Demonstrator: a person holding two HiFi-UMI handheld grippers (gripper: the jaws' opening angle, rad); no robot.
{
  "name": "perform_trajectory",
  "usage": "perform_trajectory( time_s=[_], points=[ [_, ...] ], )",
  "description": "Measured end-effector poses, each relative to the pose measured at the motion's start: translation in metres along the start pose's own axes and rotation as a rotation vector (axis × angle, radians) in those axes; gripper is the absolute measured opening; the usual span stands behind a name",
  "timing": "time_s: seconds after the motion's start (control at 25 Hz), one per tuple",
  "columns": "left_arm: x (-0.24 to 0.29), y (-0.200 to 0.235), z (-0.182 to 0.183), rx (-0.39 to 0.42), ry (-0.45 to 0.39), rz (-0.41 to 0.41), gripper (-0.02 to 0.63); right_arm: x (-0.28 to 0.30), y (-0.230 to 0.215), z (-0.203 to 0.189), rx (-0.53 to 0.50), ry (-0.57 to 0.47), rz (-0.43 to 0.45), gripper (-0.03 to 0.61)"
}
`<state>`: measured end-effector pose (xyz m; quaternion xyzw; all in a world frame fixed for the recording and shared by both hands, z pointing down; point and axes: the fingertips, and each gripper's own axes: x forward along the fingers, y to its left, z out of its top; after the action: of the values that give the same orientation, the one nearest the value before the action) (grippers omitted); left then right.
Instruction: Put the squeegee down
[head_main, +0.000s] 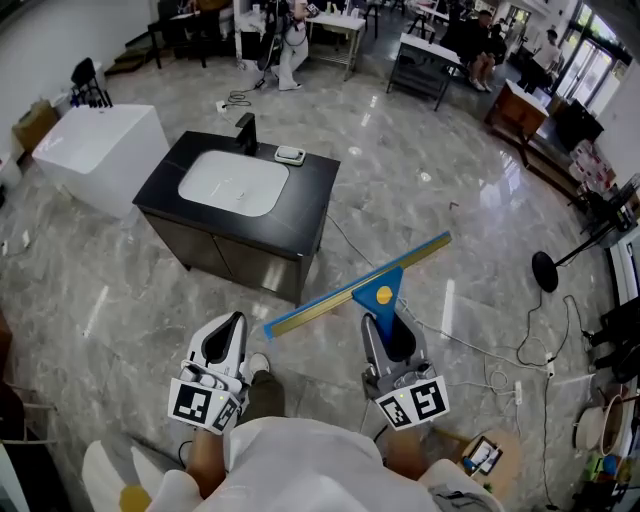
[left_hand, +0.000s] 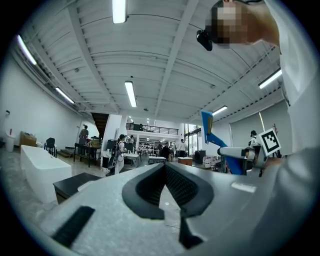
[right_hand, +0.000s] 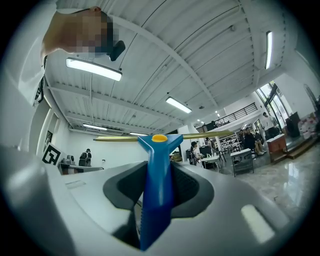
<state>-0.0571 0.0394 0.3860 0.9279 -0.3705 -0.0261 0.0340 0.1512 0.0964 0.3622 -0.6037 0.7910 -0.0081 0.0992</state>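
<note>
The squeegee (head_main: 360, 288) has a blue handle with a yellow dot and a long yellowish blade held level across the front, above the floor. My right gripper (head_main: 386, 322) is shut on the handle. In the right gripper view the blue handle (right_hand: 156, 190) stands upright between the pads and the blade (right_hand: 210, 134) crosses above. My left gripper (head_main: 224, 340) is lower left of the squeegee and holds nothing. Its pads meet at the tip in the left gripper view (left_hand: 164, 167), where the squeegee (left_hand: 207, 127) shows to the right.
A vanity cabinet with a black top (head_main: 305, 210), white basin and black faucet (head_main: 246, 130) stands just ahead left. A white bathtub (head_main: 100, 150) lies farther left. Cables (head_main: 500, 350) trail over the marble floor at right, near a black stand base (head_main: 545, 270). People and tables are far back.
</note>
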Motion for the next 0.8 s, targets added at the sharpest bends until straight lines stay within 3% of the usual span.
perform_trajectory(
  time_s=[0.4,0.8],
  points=[
    [0.089,0.199,0.028,-0.013,-0.017,0.013,0.006,0.2,0.008,-0.022,-0.02,0.036,-0.039,0.144],
    [0.141,0.26,0.017,-0.023,0.016,0.065,0.006,0.297,-0.019,-0.067,0.006,0.128,0.012,0.144]
  ],
)
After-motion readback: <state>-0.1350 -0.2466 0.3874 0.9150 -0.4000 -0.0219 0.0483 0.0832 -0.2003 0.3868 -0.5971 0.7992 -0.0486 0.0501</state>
